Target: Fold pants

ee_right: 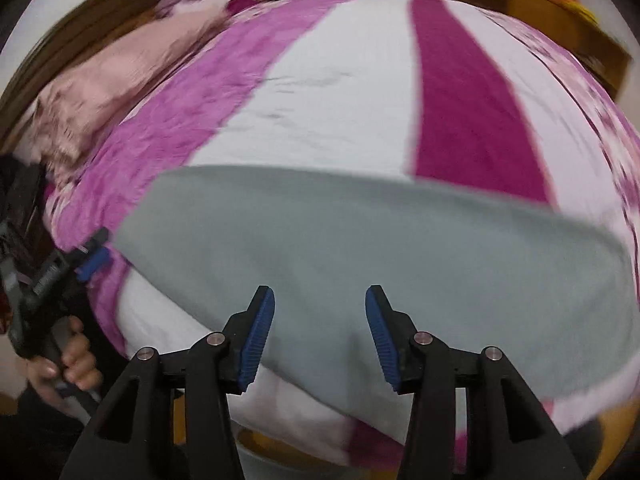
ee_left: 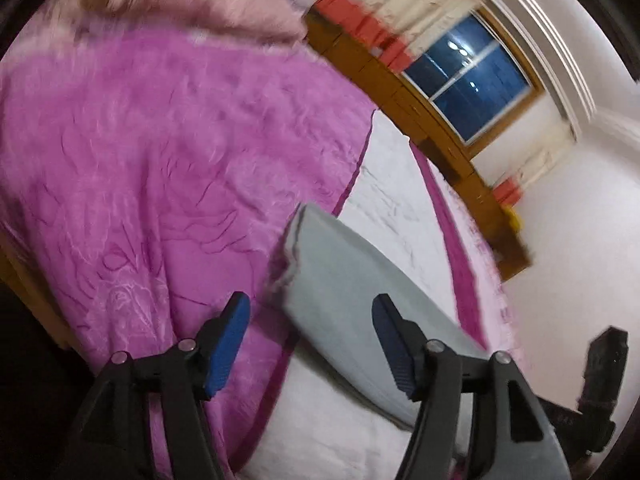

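Grey pants point(ee_right: 360, 240) lie flat as a long folded band across a white and magenta striped blanket point(ee_right: 472, 112) on the bed, near its front edge; one frayed end point(ee_left: 292, 256) shows in the left wrist view. Right tongs point(ee_right: 320, 332) hover above the middle of the band, blue pads point(ee_right: 258, 336) apart with only cloth seen beyond the gap, nothing gripped. Left tongs point(ee_left: 308, 348) are wide apart and empty, one pad point(ee_left: 228, 344) over the pink bedspread point(ee_left: 140, 160), the other over the pants near the frayed end. In the right wrist view the left tongs point(ee_right: 92, 260) appear at the band's left end, a hand point(ee_right: 72, 364) on the handle; contact with the cloth cannot be judged. Beyond: pale pink bedding point(ee_right: 120, 68) at the head, wooden bed frame point(ee_left: 432, 120), a dark window point(ee_left: 468, 84) with cream and red curtain point(ee_left: 408, 4). Both views are motion-blurred.
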The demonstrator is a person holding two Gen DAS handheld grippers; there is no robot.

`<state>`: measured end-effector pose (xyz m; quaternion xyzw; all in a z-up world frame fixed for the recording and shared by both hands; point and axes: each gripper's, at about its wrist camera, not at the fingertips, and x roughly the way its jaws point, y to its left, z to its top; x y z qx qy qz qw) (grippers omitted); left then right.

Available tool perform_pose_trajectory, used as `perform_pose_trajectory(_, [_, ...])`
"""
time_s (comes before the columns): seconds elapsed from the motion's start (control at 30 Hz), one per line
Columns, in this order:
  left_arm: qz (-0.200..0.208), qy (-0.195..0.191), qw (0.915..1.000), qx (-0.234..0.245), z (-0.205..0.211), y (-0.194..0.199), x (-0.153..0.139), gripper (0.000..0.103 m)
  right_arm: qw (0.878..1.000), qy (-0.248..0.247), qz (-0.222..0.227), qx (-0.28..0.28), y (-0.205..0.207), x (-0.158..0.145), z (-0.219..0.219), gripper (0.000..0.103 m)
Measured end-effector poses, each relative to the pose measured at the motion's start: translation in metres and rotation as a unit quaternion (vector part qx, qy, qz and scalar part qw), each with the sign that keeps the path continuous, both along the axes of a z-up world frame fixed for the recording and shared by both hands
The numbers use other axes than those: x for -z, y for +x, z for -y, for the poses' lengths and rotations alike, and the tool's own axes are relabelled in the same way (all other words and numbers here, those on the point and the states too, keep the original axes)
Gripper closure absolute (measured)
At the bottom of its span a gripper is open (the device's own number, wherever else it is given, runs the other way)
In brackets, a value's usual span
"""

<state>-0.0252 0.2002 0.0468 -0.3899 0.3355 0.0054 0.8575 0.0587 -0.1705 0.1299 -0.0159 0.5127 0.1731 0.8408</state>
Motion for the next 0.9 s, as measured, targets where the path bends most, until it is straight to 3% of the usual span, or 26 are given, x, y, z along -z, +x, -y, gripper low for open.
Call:
perform_pose_trajectory(0.03, [-0.009, -0.039, 0.9991, 0.016, -0.006, 0.007, 0.010, 0.035, 1.000, -0.005, -0.005, -0.018, 0.010, -0.011, -0.025, 0.062])
perform_pose_trajectory(0.1, [-0.021, -0.054, 0.9980, 0.023, -0.012, 0.013, 0.017, 0.035, 0.999, -0.001, -0.008, -0.044, 0.018, -0.026, -0.054, 0.062])
perform_pose_trajectory(0.23, [-0.016, -0.034, 0.9964, 0.077, -0.002, 0.034, 0.014, 0.030, 0.993, -0.016, -0.003, -0.119, 0.030, -0.061, -0.121, 0.048])
perform_pose_trajectory(0.3, [-0.009, -0.006, 0.9964, 0.084, 0.002, 0.040, 0.010, 0.031, 0.989, -0.038, -0.009, -0.142, 0.029, -0.067, -0.148, 0.047])
perform_pose_trajectory(0.33, [-0.006, 0.009, 0.9965, 0.083, 0.006, 0.043, 0.007, 0.038, 0.987, -0.047, -0.015, -0.153, 0.029, -0.067, -0.160, 0.047])
perform_pose_trajectory(0.37, [-0.002, 0.031, 0.9964, 0.078, 0.009, 0.042, 0.004, 0.056, 0.985, -0.057, -0.024, -0.164, 0.031, -0.066, -0.169, 0.047])
perform_pose_trajectory(0.43, [-0.005, 0.066, 0.9951, 0.074, 0.016, 0.037, -0.002, 0.089, 0.982, -0.073, -0.043, -0.171, 0.038, -0.060, -0.181, 0.047])
perform_pose_trajectory(0.47, [-0.007, 0.075, 0.9945, 0.073, 0.018, 0.036, -0.001, 0.092, 0.979, -0.084, -0.064, -0.172, 0.047, -0.053, -0.190, 0.047])
perform_pose_trajectory(0.57, [0.010, 0.035, 0.9975, 0.060, 0.013, 0.035, 0.005, 0.094, 0.967, -0.097, -0.166, -0.167, 0.077, -0.020, -0.215, 0.047])
perform_pose_trajectory(0.63, [0.014, 0.034, 0.9977, 0.057, 0.010, 0.032, 0.007, 0.094, 0.953, -0.109, -0.241, -0.150, 0.097, 0.006, -0.235, 0.047])
perform_pose_trajectory(0.73, [0.027, 0.081, 0.9941, 0.067, 0.021, 0.028, -0.001, 0.094, 0.942, -0.180, -0.237, -0.156, 0.111, 0.024, -0.273, 0.047])
perform_pose_trajectory(0.83, [0.025, 0.116, 0.9905, 0.070, 0.030, 0.030, -0.001, 0.094, 0.935, -0.199, -0.253, -0.151, 0.118, 0.037, -0.300, 0.047])
perform_pose_trajectory(0.9, [0.026, 0.119, 0.9901, 0.071, 0.029, 0.028, -0.001, 0.094, 0.934, -0.208, -0.254, -0.139, 0.118, 0.042, -0.307, 0.047])
